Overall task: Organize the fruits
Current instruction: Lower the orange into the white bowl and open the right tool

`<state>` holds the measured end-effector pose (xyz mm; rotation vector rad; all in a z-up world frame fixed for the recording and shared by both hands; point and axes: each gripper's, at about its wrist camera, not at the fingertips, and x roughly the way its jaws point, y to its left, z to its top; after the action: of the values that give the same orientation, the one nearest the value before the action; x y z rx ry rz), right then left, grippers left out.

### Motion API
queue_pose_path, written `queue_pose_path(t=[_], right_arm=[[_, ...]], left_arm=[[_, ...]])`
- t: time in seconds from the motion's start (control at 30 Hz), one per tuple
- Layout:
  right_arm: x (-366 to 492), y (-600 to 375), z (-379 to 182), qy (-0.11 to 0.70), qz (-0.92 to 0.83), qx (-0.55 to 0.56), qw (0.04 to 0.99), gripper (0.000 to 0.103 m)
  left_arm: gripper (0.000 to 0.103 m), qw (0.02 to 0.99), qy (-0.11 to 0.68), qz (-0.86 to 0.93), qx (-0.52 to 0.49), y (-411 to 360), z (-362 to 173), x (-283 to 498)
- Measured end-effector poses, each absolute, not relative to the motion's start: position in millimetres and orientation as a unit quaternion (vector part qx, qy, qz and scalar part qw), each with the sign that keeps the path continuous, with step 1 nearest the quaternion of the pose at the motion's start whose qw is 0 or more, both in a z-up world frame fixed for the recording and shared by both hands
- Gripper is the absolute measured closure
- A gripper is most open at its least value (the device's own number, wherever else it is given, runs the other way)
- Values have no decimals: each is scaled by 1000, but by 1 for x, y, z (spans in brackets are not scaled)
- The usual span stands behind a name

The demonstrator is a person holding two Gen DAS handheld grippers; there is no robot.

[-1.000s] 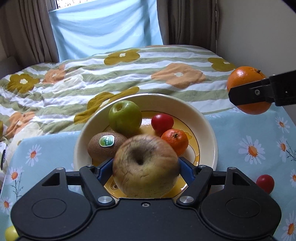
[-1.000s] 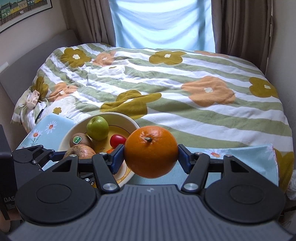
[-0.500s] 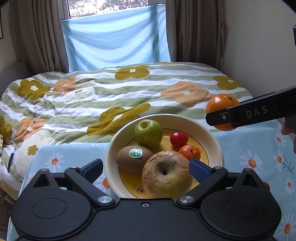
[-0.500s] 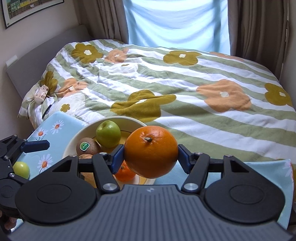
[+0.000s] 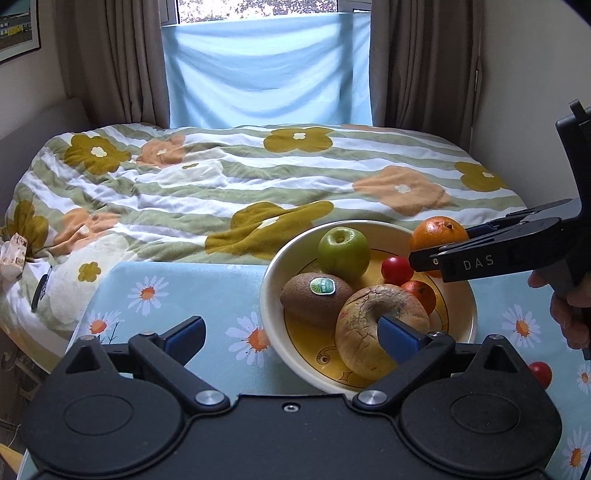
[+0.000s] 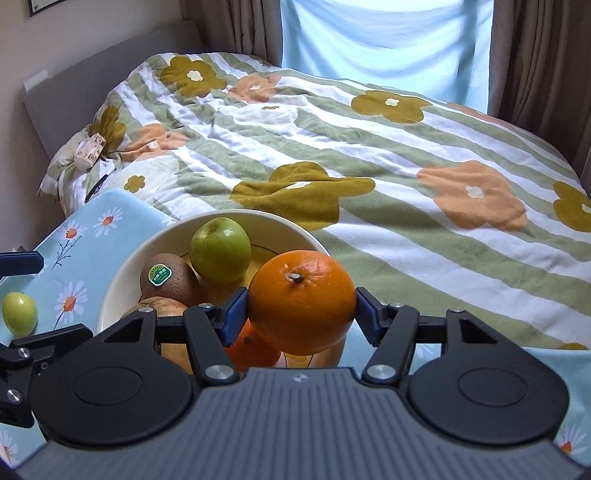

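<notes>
Release is complete on the left: the left gripper (image 5: 290, 334) has just been opened wide and drawn back, nothing between its fingers, the russet apple (image 5: 382, 332) left lying in the bowl (image 5: 271, 295). The orange (image 6: 302, 300) is clamped by the right gripper (image 6: 301, 308) over the bowl's rim. Only the right wrist view shows a small green fruit (image 6: 19, 312) on the table (image 6: 85, 236); only the left shows a cherry tomato (image 5: 540, 373).

A striped quilt (image 5: 258, 177) with mustard and orange flowers is covering the bed beyond the table. A pale blue cloth (image 5: 266, 70) is hanging across the window, with brown curtains (image 5: 110, 62) hanging at either side. A daisy-print tablecloth (image 5: 177, 295) is lying over the table. A framed picture (image 5: 16, 29) is hanging on the left wall. A small crumpled packet (image 6: 88, 151) is resting at the quilt's left edge.
</notes>
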<state>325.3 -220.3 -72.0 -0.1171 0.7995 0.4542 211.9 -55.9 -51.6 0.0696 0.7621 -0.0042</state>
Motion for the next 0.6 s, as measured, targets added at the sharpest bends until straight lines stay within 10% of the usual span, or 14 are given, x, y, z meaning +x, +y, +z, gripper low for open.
queue_pose_path(t=[0.27,0.33,0.6], right_arm=[[327,-215,-77,371,227,-65,898,23],[324,-217,-73,353,222,-63,907,0],[312,-228,-61,350,210,-34,912,0]], left_arm=[[2,927,373,13,22,-49,-51,204],[2,927,376,17,11,-44,-51,202],[2,928,372,33,3,-34,-40,189]])
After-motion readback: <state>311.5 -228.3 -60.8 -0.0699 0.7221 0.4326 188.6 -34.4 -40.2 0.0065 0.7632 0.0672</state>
